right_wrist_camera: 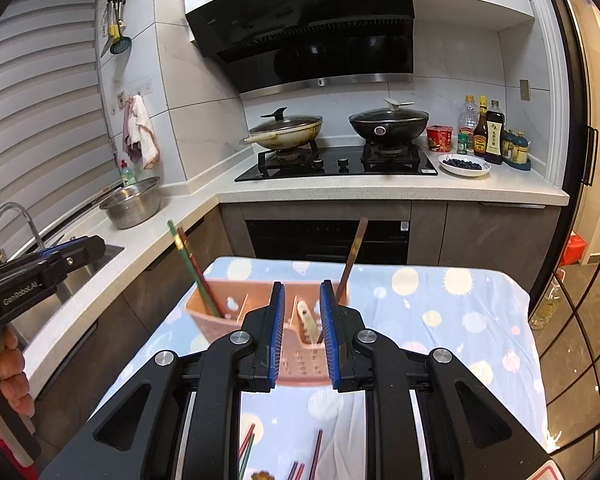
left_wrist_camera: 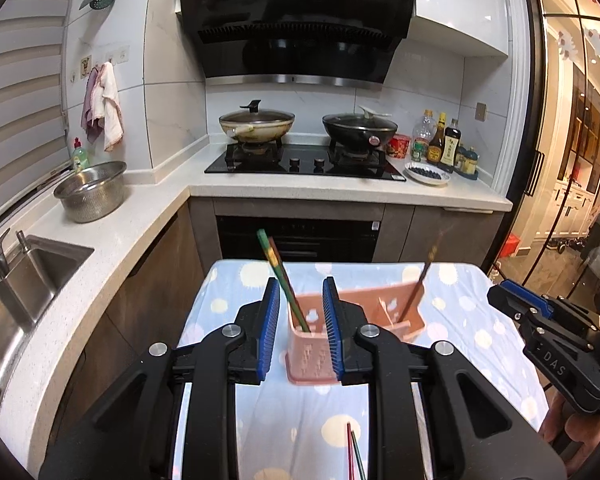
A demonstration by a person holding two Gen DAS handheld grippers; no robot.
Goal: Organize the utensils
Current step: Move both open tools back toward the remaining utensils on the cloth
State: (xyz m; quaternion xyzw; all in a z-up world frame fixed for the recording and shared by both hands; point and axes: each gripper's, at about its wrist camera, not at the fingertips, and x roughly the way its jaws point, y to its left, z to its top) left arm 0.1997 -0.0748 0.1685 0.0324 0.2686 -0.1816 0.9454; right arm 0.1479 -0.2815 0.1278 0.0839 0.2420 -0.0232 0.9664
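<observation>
Legible markings: "GenRobot.AI" is printed on the body of the left gripper (right_wrist_camera: 80, 254) as seen from the right wrist view, "DAS" on the side of the right gripper (left_wrist_camera: 512, 304) as seen from the left wrist view, and a "19" sticker sits at the top right of the black range hood (left_wrist_camera: 296, 24); the bottle labels by the stove are too small to read. Both grippers are held level above the near half of a table covered with a blue patterned cloth (left_wrist_camera: 480, 320), fingers pointing toward the far stove counter, side by side with the left one nearer the sink (left_wrist_camera: 40, 268). Both sets of jaws stand parted with nothing between the blue pads. A pink utensil holder (left_wrist_camera: 312, 356) stands on the cloth, just beyond the fingertips. In its left compartment a green and a red chopstick (left_wrist_camera: 278, 264) stand together, long axis steep, tops leaning left and away. In its right compartment a brown chopstick (right_wrist_camera: 352, 256) stands steeply, its top tilted right. More loose chopsticks (right_wrist_camera: 246, 446) lie flat on the near cloth beneath the grippers, pointing roughly away.
</observation>
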